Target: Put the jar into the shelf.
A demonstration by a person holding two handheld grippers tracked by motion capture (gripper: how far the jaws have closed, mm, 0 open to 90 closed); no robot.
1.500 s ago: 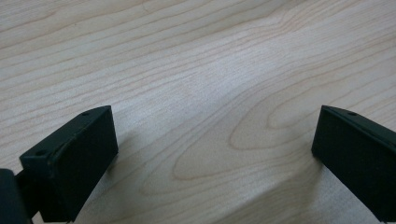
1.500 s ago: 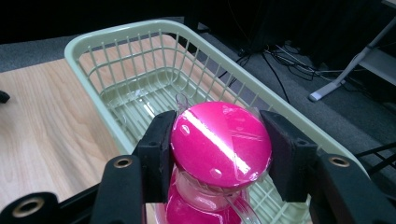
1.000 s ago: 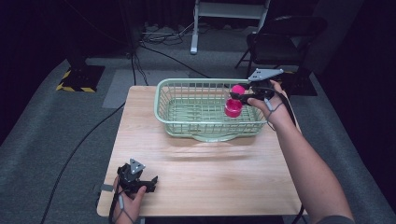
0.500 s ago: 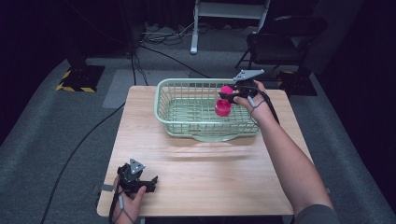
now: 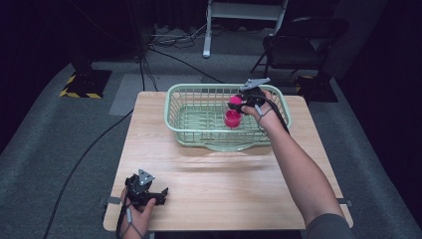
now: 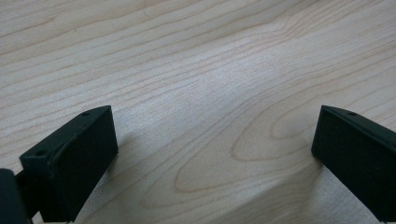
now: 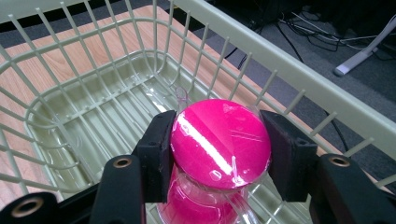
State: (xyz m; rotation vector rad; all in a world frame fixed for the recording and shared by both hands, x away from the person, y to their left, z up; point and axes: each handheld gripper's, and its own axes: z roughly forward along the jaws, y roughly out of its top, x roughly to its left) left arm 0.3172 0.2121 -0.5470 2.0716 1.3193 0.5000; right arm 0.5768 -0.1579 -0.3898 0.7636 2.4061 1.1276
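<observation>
- The right gripper (image 7: 219, 154) is clamped on a clear plastic container with a pink lid (image 7: 219, 144); its two black jaws press against opposite sides of the lid.
- In the high view that right gripper (image 5: 239, 105) holds the container with a pink lid (image 5: 232, 117) inside the basket, toward its right end; whether it touches the basket floor cannot be told.
- The pale green wire basket (image 5: 194, 130) stands on the far half of the worktop (image 5: 209, 184), close to the far edge and nearer the far right corner.
- In the right gripper view the basket (image 7: 93, 93) has a clear liner over its floor.
- The left gripper (image 5: 149, 194) rests at the near left corner of the worktop, well apart from the basket.
- In the left gripper view its jaws stand wide apart, with bare worktop (image 6: 201, 93) between them.
</observation>
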